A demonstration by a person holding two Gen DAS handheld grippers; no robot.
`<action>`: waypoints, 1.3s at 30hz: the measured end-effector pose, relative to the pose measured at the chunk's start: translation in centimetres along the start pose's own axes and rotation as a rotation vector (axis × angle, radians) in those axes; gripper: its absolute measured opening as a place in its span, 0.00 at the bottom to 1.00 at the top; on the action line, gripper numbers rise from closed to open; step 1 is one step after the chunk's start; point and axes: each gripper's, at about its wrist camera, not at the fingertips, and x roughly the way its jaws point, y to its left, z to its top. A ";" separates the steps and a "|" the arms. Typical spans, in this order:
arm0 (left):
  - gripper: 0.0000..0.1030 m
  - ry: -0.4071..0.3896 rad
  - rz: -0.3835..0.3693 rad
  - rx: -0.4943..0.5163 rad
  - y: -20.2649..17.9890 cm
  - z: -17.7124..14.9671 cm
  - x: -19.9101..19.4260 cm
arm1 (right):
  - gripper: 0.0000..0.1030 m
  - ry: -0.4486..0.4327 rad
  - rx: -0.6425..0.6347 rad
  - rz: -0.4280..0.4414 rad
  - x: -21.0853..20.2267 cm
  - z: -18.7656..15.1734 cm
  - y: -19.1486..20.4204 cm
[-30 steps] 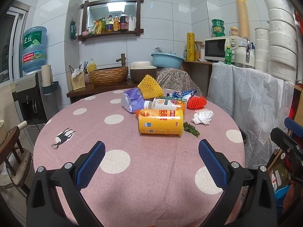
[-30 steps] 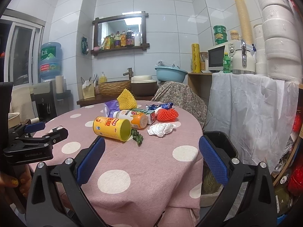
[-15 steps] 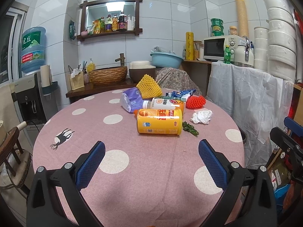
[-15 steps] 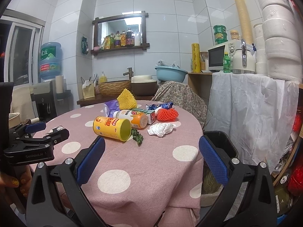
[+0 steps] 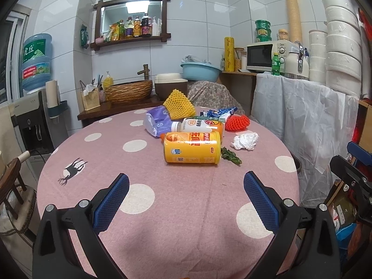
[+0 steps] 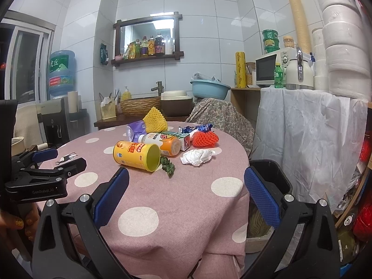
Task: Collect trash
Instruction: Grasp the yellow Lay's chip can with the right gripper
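Note:
A pile of trash lies on the round pink dotted table (image 5: pixel 162 209): a yellow chip can (image 5: pixel 192 147) on its side, an orange drink bottle (image 5: pixel 200 126), a crumpled white tissue (image 5: pixel 245 140), a green leaf scrap (image 5: pixel 230 158), red foam net (image 5: pixel 237 122), yellow foam net (image 5: pixel 178 104), and a purple bag (image 5: pixel 155 122). My left gripper (image 5: pixel 186 200) is open and empty, short of the can. My right gripper (image 6: pixel 186 197) is open and empty over the table's near right edge; the can (image 6: pixel 136 155) and tissue (image 6: pixel 197 157) lie ahead. A black bin (image 6: pixel 269 174) stands right of the table.
A draped counter (image 5: pixel 302 116) with a microwave (image 5: pixel 265 57) stands on the right. A sink shelf with a woven basket (image 5: pixel 129 91) is behind the table. A water dispenser (image 5: pixel 32 107) and a wooden chair (image 5: pixel 11 186) are on the left.
The left gripper has edged slightly closer to the trash pile. The right gripper has hardly moved. Both stay open.

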 end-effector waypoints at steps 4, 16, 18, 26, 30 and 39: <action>0.95 0.047 -0.046 0.007 0.3 0.0 1.4 | 0.95 0.033 0.004 0.024 1.0 -0.3 -0.6; 0.95 0.214 -0.091 -0.006 4.1 0.7 6.7 | 0.95 0.240 -0.013 0.289 8.9 -0.8 -2.0; 0.95 0.226 -0.069 -0.024 5.1 1.1 7.0 | 0.95 0.260 -0.063 0.370 10.6 0.3 -1.1; 0.95 0.262 -0.003 -0.015 7.9 2.0 8.0 | 0.95 0.334 -0.539 0.517 17.5 3.6 7.2; 0.95 0.289 0.002 -0.035 9.3 1.8 8.8 | 0.95 0.376 -0.772 0.528 21.3 3.8 11.2; 0.95 0.313 0.009 -0.048 10.7 1.5 9.6 | 0.86 0.468 -1.104 0.504 26.2 2.0 15.6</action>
